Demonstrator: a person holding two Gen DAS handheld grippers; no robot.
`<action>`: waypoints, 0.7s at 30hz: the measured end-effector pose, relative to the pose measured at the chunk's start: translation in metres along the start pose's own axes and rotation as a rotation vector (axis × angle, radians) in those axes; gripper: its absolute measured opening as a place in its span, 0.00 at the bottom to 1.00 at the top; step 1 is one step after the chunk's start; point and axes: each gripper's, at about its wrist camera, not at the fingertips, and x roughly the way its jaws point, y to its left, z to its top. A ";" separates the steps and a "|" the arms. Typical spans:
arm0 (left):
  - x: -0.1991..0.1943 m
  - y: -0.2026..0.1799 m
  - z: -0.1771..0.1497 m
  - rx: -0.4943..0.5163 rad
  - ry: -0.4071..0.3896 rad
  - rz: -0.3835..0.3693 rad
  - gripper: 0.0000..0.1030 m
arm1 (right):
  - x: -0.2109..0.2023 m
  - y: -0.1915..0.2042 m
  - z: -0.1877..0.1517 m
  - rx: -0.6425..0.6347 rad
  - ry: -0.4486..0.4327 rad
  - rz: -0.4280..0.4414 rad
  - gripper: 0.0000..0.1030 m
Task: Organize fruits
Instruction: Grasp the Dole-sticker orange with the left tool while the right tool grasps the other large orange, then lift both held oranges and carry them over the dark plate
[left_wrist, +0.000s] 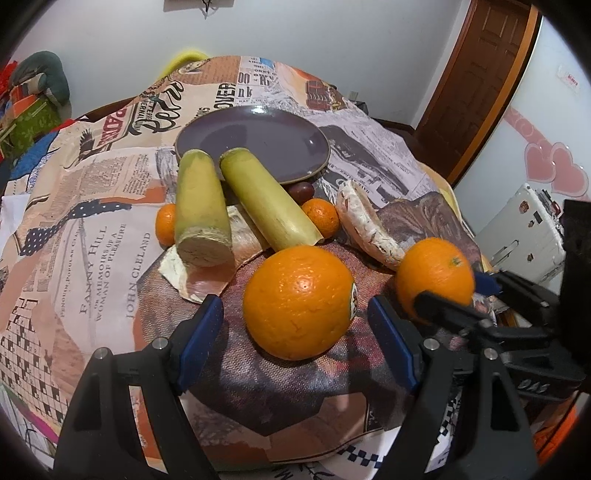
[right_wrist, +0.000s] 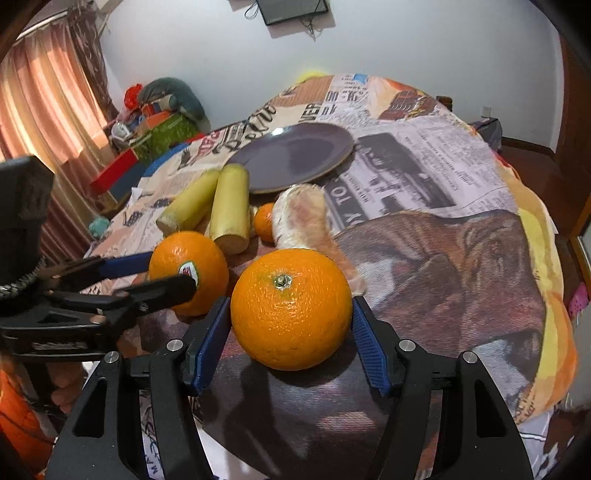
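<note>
Straddling one orange (left_wrist: 299, 301) apiece, we are holding our left gripper (left_wrist: 295, 328) and right gripper (right_wrist: 291, 328) spread open, nothing clamped. Both oranges (right_wrist: 291, 308) are sitting just short of the purple plate (left_wrist: 280, 162), which is lying bare; every fruit is waiting.

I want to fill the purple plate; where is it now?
The purple plate lies empty at the table's far side, just behind the two sugarcane pieces.

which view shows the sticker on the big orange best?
Right wrist. The sticker faces that camera on the stickered orange, though the left gripper's finger crosses its lower edge. The left wrist view catches only a sliver of it at the orange's right edge.
</note>
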 end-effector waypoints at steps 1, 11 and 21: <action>0.003 -0.001 0.000 0.001 0.005 0.000 0.78 | -0.001 -0.002 0.001 0.004 -0.005 -0.004 0.59; 0.025 -0.007 0.002 0.022 0.033 0.029 0.66 | -0.009 -0.011 0.006 0.028 -0.038 -0.007 0.59; 0.008 -0.002 0.006 -0.002 0.005 0.018 0.65 | -0.016 -0.006 0.016 0.010 -0.077 -0.010 0.59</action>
